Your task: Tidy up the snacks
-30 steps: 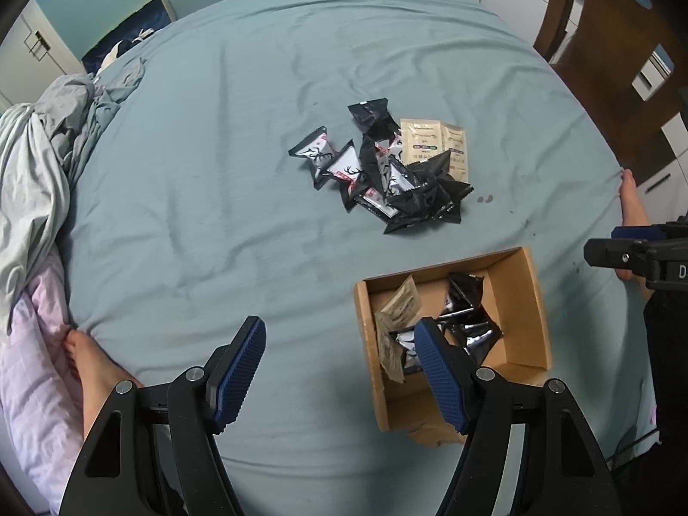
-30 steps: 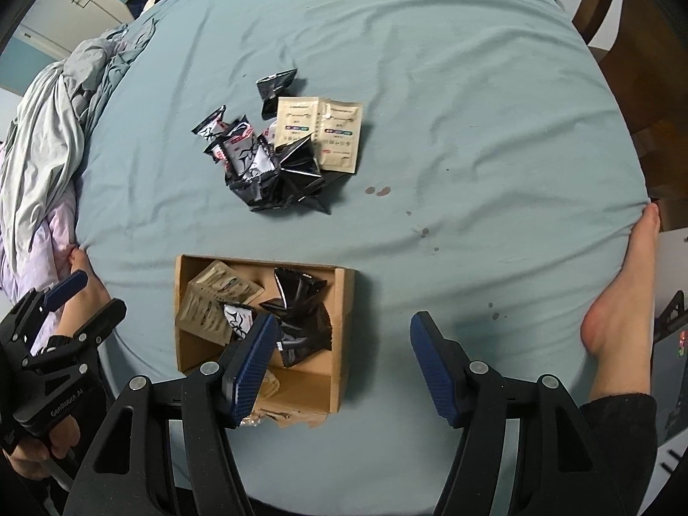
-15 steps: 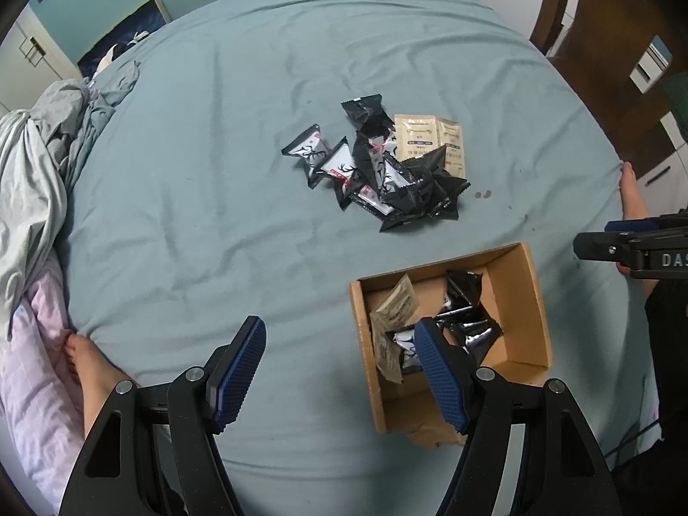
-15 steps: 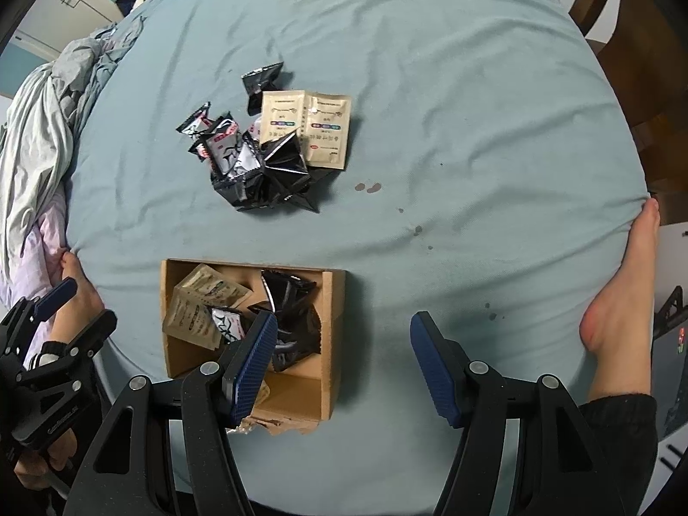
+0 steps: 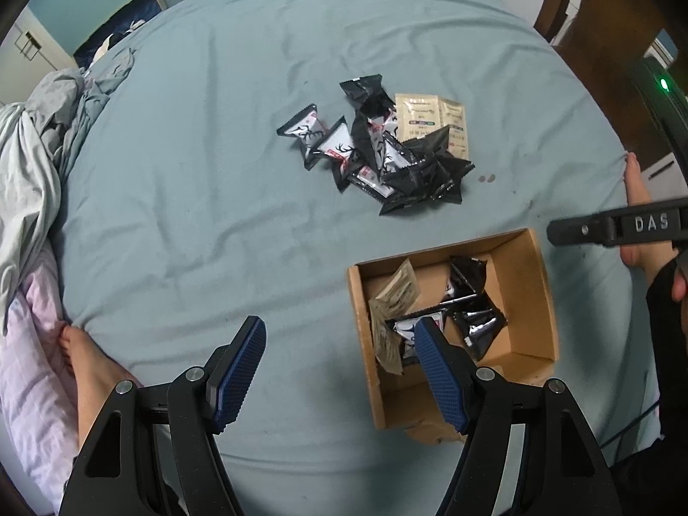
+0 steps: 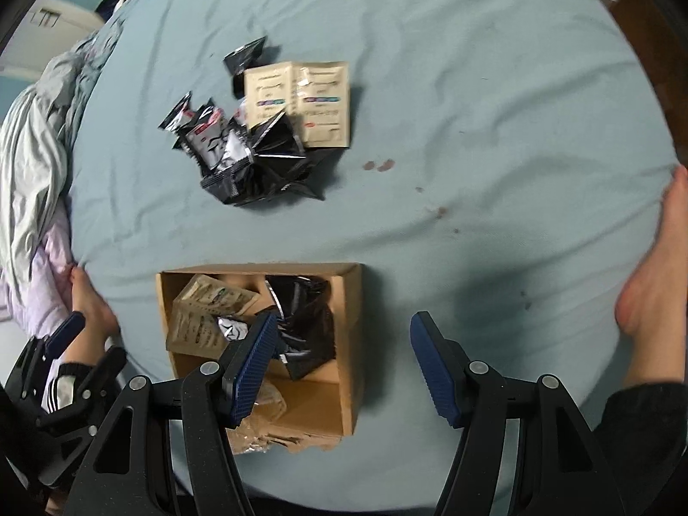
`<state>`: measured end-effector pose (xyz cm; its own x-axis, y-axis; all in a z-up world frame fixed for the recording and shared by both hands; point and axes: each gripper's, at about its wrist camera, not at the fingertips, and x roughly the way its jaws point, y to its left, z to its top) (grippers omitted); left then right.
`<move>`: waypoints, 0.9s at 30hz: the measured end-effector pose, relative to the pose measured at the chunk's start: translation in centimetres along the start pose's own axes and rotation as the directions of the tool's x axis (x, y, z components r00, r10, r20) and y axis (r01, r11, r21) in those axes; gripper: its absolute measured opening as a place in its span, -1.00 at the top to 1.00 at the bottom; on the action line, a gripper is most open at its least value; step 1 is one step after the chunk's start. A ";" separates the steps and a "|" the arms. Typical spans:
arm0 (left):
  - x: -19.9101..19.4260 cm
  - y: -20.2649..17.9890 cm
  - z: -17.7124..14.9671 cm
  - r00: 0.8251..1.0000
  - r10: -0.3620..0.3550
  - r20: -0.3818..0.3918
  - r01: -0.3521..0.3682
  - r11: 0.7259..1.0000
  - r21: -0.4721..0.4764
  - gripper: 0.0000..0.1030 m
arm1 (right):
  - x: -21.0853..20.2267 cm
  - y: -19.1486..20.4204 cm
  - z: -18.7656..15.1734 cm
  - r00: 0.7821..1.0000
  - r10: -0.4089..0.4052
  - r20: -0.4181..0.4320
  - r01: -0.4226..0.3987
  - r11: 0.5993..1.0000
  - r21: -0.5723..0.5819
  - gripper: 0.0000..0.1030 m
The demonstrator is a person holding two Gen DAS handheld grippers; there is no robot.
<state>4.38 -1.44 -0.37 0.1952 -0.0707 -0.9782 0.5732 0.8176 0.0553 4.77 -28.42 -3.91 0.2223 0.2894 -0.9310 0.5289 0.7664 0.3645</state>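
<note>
A pile of black snack packets [image 5: 387, 152] and two beige sachets [image 5: 430, 122] lies on the blue-grey bed sheet; the pile [image 6: 249, 155] and the sachets [image 6: 301, 99] also show in the right wrist view. A brown cardboard box [image 5: 533, 301] holds several black packets and beige sachets; it also shows in the right wrist view [image 6: 350, 344]. My left gripper [image 5: 339, 344] is open and empty, above the sheet left of the box. My right gripper [image 6: 344, 339] is open and empty, above the box's right wall. The right gripper also shows at the left wrist view's right edge [image 5: 615, 225].
A crumpled grey duvet [image 5: 30, 163] lies at the left edge. The person's bare feet rest at the left [image 5: 94, 370] and right [image 6: 653, 284] of the sheet. A wooden chair [image 5: 602, 21] stands at the far right. Small dark stains [image 6: 378, 165] mark the sheet.
Both grippers have moved forward toward the snack pile, the right one more. Both stay open and empty. The snacks and the box have not moved.
</note>
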 end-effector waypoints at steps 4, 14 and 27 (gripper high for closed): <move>0.1 -0.5 0.3 1.000 -0.007 -0.005 0.007 1.000 0.014 -0.40 | 0.0 -0.8 1.5 1.000 0.006 0.029 -0.005 1.000 -0.017 -0.23; 0.9 -0.8 2.2 1.000 -0.004 -0.002 0.004 1.000 -0.006 -0.40 | 0.5 -2.1 4.4 0.994 0.011 0.113 -0.010 1.000 -0.010 -0.23; 5.5 0.9 5.3 0.999 -0.032 -0.003 0.031 0.999 -0.015 -0.49 | 4.8 -4.4 8.9 0.968 0.177 0.180 -0.178 0.984 -0.008 -0.23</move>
<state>10.13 -4.13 -4.67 0.1743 -0.0945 -0.9801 0.5669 0.8235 0.0214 10.80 -35.45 -9.81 0.4561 0.3120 -0.8335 0.4744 0.7071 0.5243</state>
